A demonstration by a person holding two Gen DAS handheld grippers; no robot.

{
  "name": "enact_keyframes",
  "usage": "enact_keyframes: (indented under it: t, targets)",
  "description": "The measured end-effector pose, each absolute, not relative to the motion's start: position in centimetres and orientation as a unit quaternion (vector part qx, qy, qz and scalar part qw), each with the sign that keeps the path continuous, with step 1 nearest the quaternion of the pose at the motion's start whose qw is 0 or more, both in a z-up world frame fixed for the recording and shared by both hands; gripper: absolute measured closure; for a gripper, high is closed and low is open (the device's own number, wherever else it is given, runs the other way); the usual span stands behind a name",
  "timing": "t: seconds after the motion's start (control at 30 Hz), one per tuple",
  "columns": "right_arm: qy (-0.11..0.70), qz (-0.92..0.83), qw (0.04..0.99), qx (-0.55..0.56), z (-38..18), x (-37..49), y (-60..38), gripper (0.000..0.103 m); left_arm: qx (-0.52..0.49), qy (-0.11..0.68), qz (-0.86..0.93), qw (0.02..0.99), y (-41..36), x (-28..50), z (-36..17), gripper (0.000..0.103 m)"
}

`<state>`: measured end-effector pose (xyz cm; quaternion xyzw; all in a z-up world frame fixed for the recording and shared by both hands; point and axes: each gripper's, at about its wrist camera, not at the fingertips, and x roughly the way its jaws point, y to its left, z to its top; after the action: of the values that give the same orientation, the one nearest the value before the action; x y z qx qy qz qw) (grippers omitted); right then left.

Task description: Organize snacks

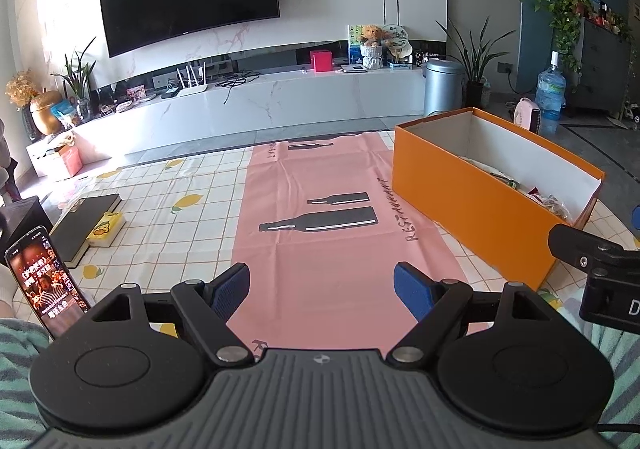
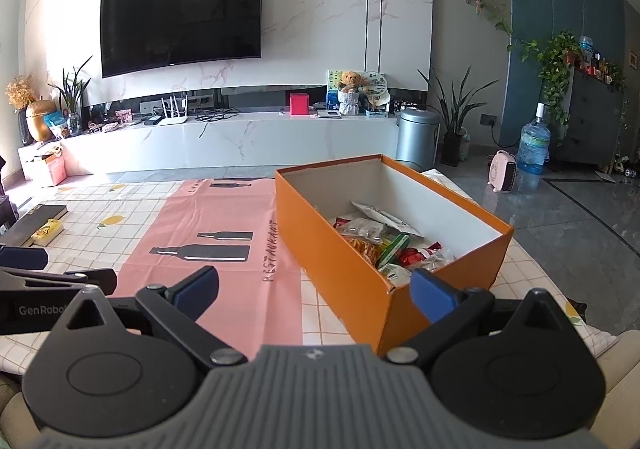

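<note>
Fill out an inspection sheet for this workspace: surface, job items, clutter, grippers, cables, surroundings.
Surface: checked lemon-print cloth with a pink bottle-print mat on top.
Job's things: orange box, open, holding snack packets; none seen loose on the mat.
Clutter: dark book with a yellow box beside it; a lit phone at the near left edge.
Grippers: left gripper open, holding nothing; right gripper open, holding nothing.
Cables: tangle on the TV bench.
Surroundings: wall TV, metal bin, water bottle, potted plants.
</note>
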<state>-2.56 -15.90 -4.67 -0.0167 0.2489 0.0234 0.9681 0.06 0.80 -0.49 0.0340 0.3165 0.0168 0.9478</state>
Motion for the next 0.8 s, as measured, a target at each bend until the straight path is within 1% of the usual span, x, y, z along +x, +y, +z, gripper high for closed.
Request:
enact_keyframes:
  t: [0.8]
  targets:
    - [0.256, 0.023, 0.966, -0.022, -4.80, -2.48, -15.78, 0.004, 0.034, 0.317, 0.017, 0.948, 1.04, -0.13, -0.42, 0.007]
